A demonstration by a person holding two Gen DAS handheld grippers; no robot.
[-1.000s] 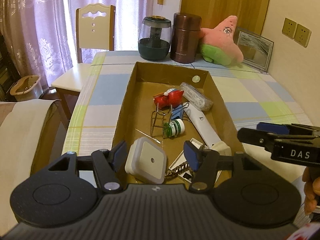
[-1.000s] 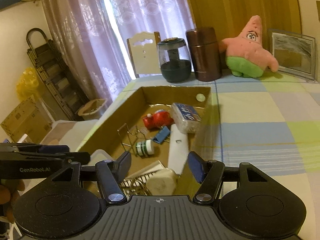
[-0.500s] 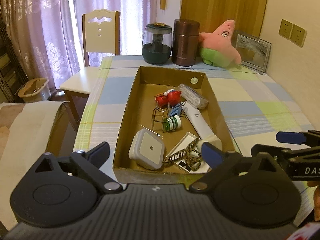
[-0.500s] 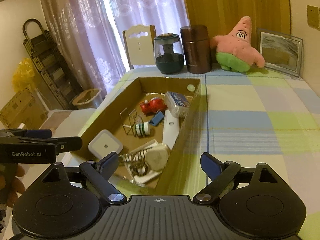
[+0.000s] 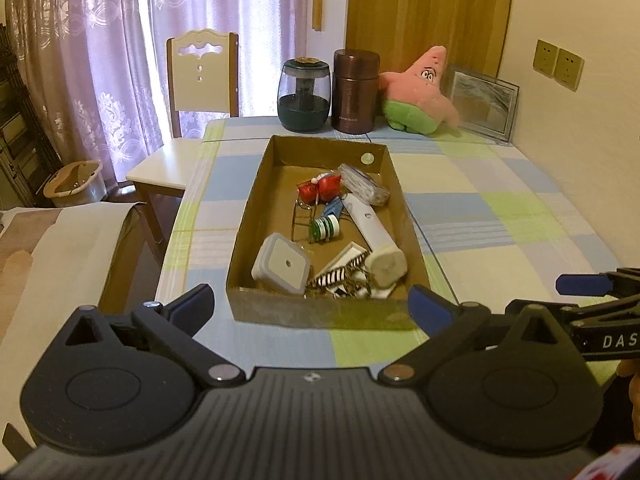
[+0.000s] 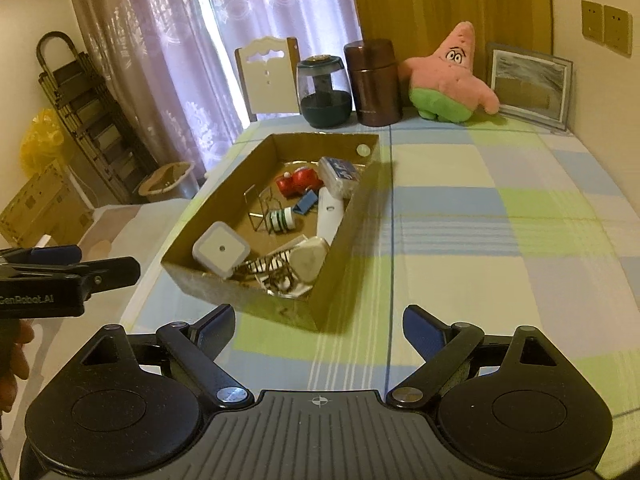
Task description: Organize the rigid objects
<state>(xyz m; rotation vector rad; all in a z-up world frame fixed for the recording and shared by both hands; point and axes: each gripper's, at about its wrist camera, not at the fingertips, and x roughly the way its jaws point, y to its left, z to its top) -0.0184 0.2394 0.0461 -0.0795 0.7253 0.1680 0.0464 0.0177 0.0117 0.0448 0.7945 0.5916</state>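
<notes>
A shallow cardboard box (image 5: 320, 314) lies on the checked tablecloth. It holds a white square night light (image 5: 282, 266), a white wand-shaped device (image 5: 368, 220), a red toy (image 5: 320, 190), a green-and-white spool (image 5: 326, 229), a wire stand (image 5: 302, 216), a plastic packet (image 5: 364, 188) and a striped piece with a chain (image 5: 344, 276). My left gripper (image 5: 312, 304) hangs open just short of the box's near wall, holding nothing. My right gripper (image 6: 318, 322) is open and empty before the box's near right corner (image 6: 316, 312).
At the table's far end stand a dark jar (image 5: 304, 98), a brown canister (image 5: 355, 92), a pink star plush (image 5: 418, 92) and a picture frame (image 5: 484, 102). A chair (image 5: 202, 76) is beyond the far left corner. The table's left edge runs close to the box.
Both grippers drew back and up out of the box and opened wide. The night light and the white device, earlier between the fingers, now lie free in the box.
</notes>
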